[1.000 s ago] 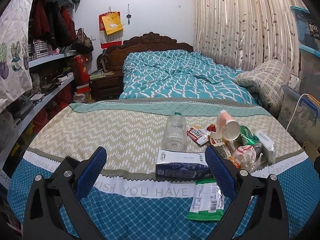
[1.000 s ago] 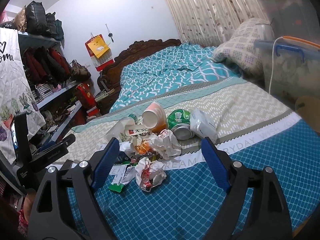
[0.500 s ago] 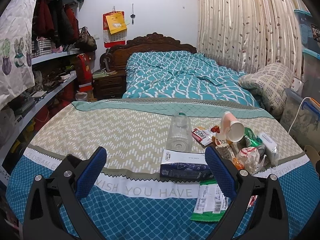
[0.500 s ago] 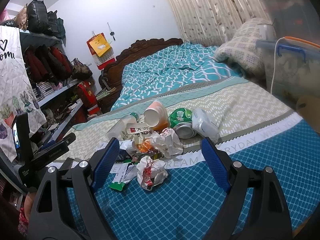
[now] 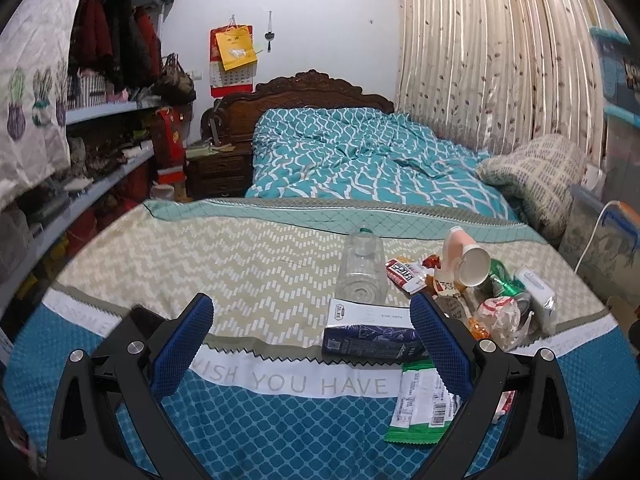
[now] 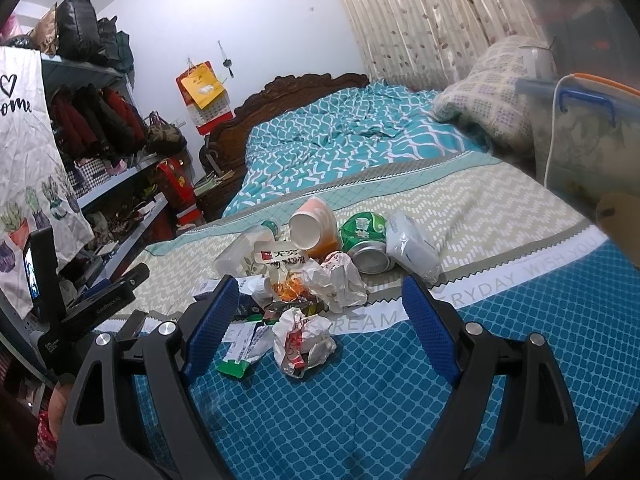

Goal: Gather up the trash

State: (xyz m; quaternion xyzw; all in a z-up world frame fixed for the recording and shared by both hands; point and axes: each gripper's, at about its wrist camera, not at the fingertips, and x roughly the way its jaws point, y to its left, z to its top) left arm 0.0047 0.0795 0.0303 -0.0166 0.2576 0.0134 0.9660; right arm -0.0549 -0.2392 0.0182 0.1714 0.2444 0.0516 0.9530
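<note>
In the left wrist view, the left claw (image 5: 312, 330) hangs above the bench (image 5: 160, 264), which wears a blue and tan cloth with words on it, and its two blue pads are wide apart with nothing between them. I think it is spread like that so it is ready to close on something. The trash sits in a bunch to its right side. A clear plastic bottle (image 5: 362, 268) lies on its side and looks empty, with its green cap pointing away. Just in front of it lies a flat blue and white carton (image 5: 370, 330), and a green and white wrapper (image 5: 420, 404) lies flat at the near edge. A pink paper cup (image 5: 466, 260) is tipped over with its white inside showing, and nothing seems to be in it. In the right wrist view, the right claw (image 6: 314, 314) is also spread wide and holds nothing. A crumpled white and red paper ball (image 6: 302, 340) lies on the cloth right between its pads, so I think that is the piece it will take first. Behind it are the tipped cup, a squashed green soda can (image 6: 366, 242) and a soft white plastic pack (image 6: 410, 246), all close together. No bin or bag for the trash shows in either view, so nothing is collected yet
</note>
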